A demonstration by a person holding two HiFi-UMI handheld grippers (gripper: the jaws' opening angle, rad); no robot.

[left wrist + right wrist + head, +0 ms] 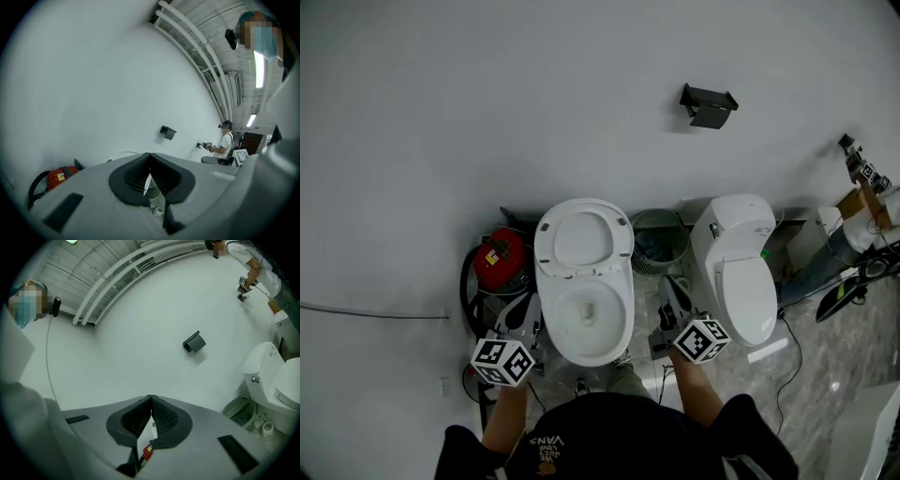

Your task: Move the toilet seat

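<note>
The white toilet (586, 319) stands in the middle of the head view with its bowl open. Its seat and lid (581, 239) are tipped up against the wall. My left gripper (528, 306) hangs beside the bowl's left flank, my right gripper (672, 287) beside its right flank; neither touches the toilet. Both sets of jaws are shut with nothing between them, as the left gripper (149, 155) and the right gripper (151, 397) show in their own views. A sliver of the raised seat (123, 153) peeks over the left gripper's body.
A second toilet (741, 272) with its lid down stands to the right, also in the right gripper view (269, 380). A green basket (659, 239) sits between the toilets. A red canister (502, 261) sits left. A black box (708, 105) hangs on the wall. A person (226, 140) stands far off.
</note>
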